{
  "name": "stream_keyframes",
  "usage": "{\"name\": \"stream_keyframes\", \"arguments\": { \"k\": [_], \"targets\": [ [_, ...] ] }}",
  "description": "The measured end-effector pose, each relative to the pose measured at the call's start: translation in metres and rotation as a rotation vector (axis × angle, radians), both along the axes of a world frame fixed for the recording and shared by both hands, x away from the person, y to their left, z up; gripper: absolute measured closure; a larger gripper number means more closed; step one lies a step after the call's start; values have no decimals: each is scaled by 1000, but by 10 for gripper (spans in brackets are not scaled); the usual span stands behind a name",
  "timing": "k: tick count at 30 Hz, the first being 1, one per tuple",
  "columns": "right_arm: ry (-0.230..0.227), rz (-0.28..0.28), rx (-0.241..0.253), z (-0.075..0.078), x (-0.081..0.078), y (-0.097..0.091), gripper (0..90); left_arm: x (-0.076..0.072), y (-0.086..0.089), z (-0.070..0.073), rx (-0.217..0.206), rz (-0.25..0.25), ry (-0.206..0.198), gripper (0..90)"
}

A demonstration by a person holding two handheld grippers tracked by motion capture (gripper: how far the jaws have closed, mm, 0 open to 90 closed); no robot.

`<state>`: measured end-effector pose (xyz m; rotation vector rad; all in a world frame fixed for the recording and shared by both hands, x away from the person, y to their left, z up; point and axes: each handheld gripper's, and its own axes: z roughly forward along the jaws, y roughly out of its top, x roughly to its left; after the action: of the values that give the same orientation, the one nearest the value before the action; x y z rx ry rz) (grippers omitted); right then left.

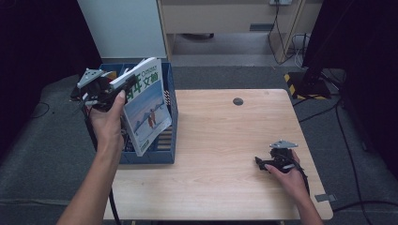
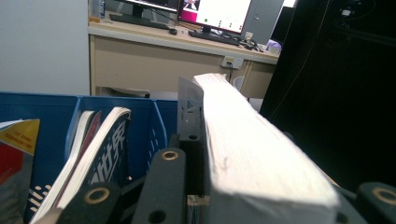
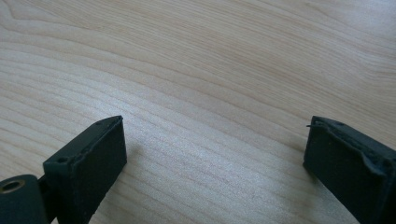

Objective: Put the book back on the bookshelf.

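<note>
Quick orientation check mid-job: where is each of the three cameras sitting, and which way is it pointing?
High view: above the person's side, facing forward and down on the table; both forearms, left gripper and right gripper show.
Left gripper view: rides the left gripper, looking along its jaws, shut on a book, over the blue crate toward a desk.
Right gripper view: rides the right gripper, looking down at the tabletop between open jaws.
Shared: high and left gripper views both show the book and crate.

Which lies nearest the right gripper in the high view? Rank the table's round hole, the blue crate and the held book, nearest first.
From the right gripper:
1. Round hole, up the table.
2. Blue crate, left table edge.
3. Book, raised over the crate in the left gripper.
</note>
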<state>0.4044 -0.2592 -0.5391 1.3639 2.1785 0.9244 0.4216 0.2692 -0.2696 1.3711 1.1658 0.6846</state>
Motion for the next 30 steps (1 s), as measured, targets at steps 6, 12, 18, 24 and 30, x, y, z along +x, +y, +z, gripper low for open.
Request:
{"name": "stream_keyframes", "arguments": {
  "k": [6, 12, 18, 24, 30],
  "targets": [
    [0, -4, 4, 0, 0, 0, 60, 4, -6, 2, 13, -3, -1, 728],
    [0, -4, 4, 0, 0, 0, 60, 6, -11, -1, 4, -10, 7, 728],
    [0, 0, 0, 0, 0, 0, 60, 7, -15, -5, -15, -18, 18, 728],
    [0, 0, 1, 0, 0, 0, 60, 11, -19, -6, -15, -30, 19, 728],
    [0, 0, 0, 0, 0, 0, 60, 15, -20, -9, -18, -35, 15, 728]
  ]
}}
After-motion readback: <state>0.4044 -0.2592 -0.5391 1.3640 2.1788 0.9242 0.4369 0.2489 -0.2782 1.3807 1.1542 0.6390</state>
